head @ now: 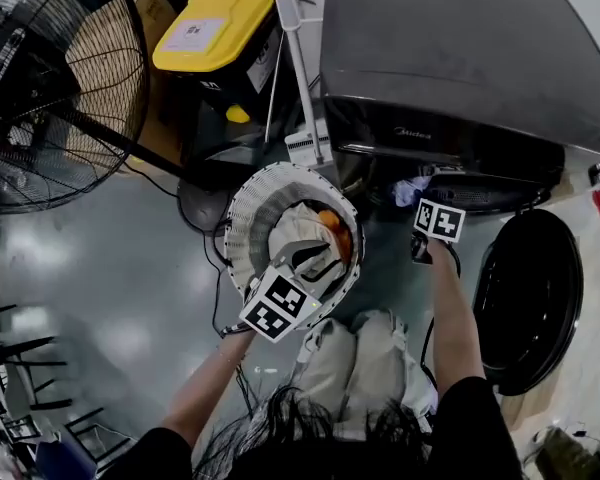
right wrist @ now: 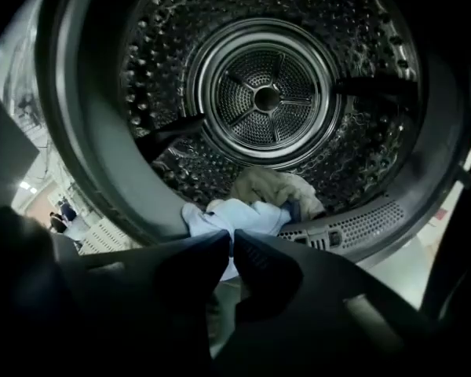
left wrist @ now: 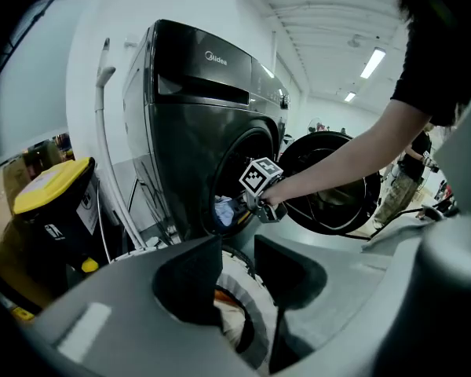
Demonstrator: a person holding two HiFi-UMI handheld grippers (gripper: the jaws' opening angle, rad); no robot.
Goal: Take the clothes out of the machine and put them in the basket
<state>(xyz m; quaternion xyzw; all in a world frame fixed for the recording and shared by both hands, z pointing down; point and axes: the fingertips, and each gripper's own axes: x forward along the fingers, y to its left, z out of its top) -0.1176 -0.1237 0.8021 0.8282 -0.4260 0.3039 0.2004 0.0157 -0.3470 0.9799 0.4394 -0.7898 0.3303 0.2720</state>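
The dark grey washing machine (head: 460,58) stands with its round door (head: 528,298) swung open. My right gripper (right wrist: 231,238) is at the lip of the steel drum (right wrist: 267,93), shut on a light blue garment (right wrist: 235,217) that hangs over the rim. Behind it in the drum lies a beige cloth (right wrist: 276,188). The white round basket (head: 242,218) sits on the floor in front of the machine with beige and orange clothes (head: 305,230) in it. My left gripper (left wrist: 237,250) hangs open over the basket (left wrist: 243,285), with nothing between its fingers.
A big black floor fan (head: 50,88) stands at the left. A black box with a yellow lid (head: 215,33) and a white upright hose (head: 300,68) are beside the machine. Cables trail on the grey floor near the basket.
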